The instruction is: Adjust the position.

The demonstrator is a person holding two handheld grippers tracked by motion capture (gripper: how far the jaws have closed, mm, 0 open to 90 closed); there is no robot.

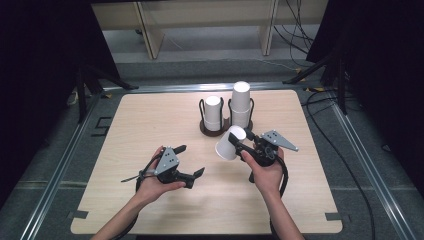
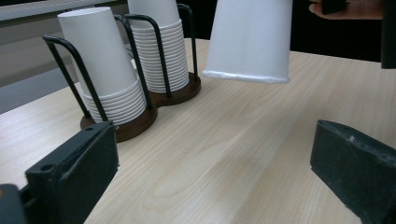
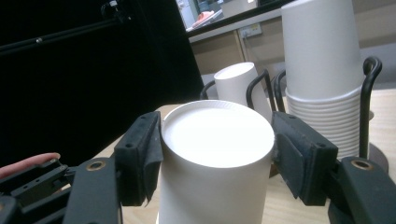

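While clamping the paper cup [image 1: 230, 143] between the right gripper [image 1: 245, 140] jaws, base-up above the table [image 1: 150, 125], holding left gripper [image 1: 192, 162] wide open and empty; probably next: lowering onto a rack stack [image 1: 240, 104].

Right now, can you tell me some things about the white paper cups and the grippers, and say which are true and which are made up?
1. The right hand-held gripper clamps a single white paper cup. True.
2. The left hand-held gripper holds a cup too. False: its jaws stand open with nothing between them.
3. Two stacks of upside-down white paper cups stand in a black wire holder with a dark brown base. True.
4. The left stack is taller than the right stack. False: the right one is taller.
5. The held cup rests on the light wooden table. False: it hangs above it.
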